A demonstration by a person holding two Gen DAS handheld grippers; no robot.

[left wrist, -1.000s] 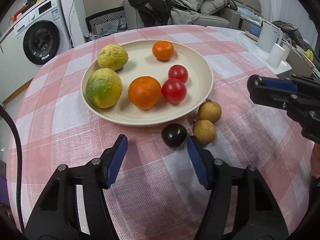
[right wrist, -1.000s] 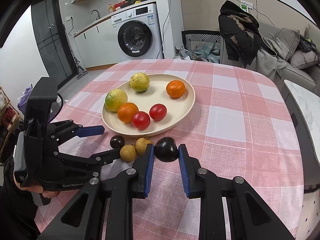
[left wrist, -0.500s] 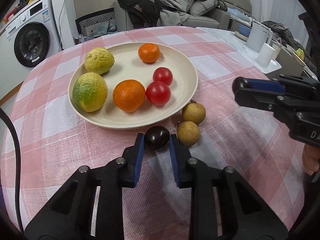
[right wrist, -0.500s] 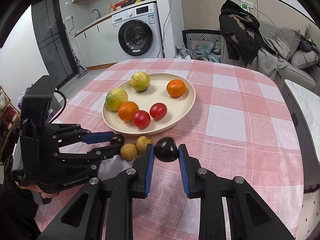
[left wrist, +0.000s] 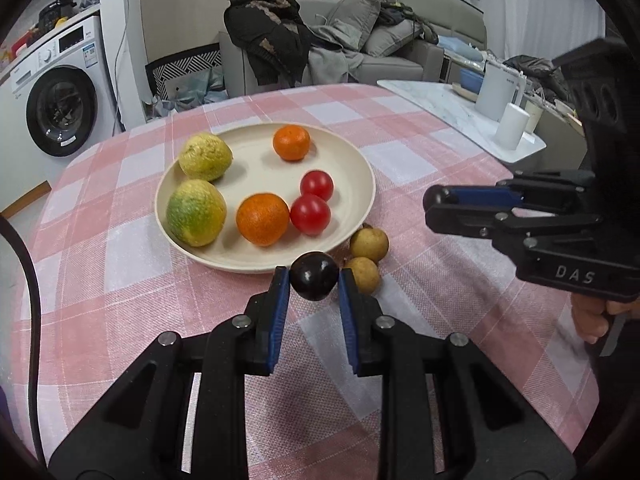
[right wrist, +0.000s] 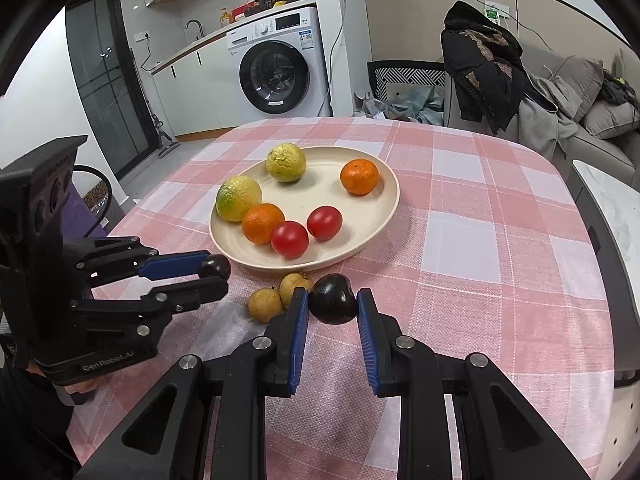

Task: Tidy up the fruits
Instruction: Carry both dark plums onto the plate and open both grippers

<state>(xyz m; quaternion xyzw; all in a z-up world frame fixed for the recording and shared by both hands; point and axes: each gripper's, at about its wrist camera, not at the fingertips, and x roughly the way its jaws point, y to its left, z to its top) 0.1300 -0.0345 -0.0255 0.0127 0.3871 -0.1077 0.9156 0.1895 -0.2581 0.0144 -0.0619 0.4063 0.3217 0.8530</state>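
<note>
With our left gripper (left wrist: 313,286) pinching a small round dark fruit (left wrist: 314,276) just above the cloth near the cream plate (left wrist: 362,184) & right gripper (right wrist: 333,306) clamping a larger dark plum-like fruit (right wrist: 333,299), we risk slip/bruise if squeeze is off-centre.

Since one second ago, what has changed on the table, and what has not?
The left hand-held gripper, open a second ago, moved to the small dark fruit, closed on it and lifted it off the cloth. The right hand-held gripper still grips its dark fruit. The plate with its six fruits and the two brown fruits stayed put.
</note>
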